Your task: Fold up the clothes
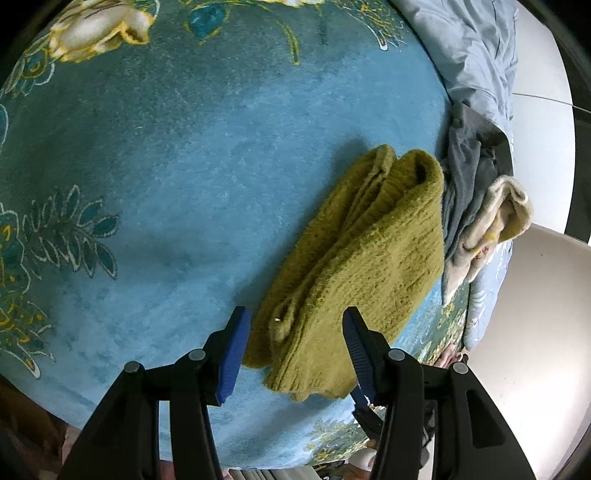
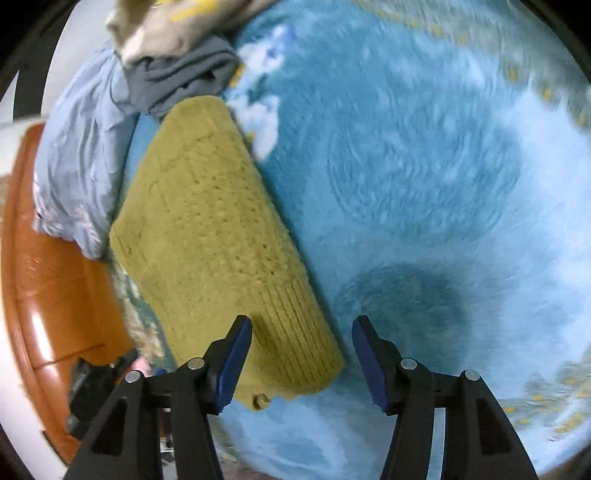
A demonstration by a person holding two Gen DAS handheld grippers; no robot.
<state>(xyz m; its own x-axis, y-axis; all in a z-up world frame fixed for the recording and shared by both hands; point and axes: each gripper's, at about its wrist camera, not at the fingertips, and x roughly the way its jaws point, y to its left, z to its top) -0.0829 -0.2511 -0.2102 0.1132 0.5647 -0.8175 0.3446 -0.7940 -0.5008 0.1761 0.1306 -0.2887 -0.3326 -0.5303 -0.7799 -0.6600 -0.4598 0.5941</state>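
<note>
From the left wrist camera, the left gripper (image 1: 297, 343) hangs above the near end of a folded olive-green knit sweater (image 1: 364, 254), its blue-padded jaws spread wide with nothing between them. The sweater lies folded into a long bundle on a blue floral blanket (image 1: 184, 147) — near the blanket's right edge. Just beyond it sit a crumpled grey garment (image 1: 465, 177) and a cream garment (image 1: 495, 214), the grey one touching the sweater's far end. A pale blue quilt (image 1: 472, 48) is bunched at the upper right.

From the right wrist camera, the picture is smeared by motion. The right gripper (image 2: 303, 354) is likewise open and empty, poised over the sweater's (image 2: 210, 236) ribbed hem, where a small button (image 2: 260, 398) shows at the corner. The grey garment (image 2: 181, 81) and cream garment (image 2: 162, 33) lie past the far end, the quilt (image 2: 81, 155) to the left — beside an orange-brown wooden surface (image 2: 48, 288).
</note>
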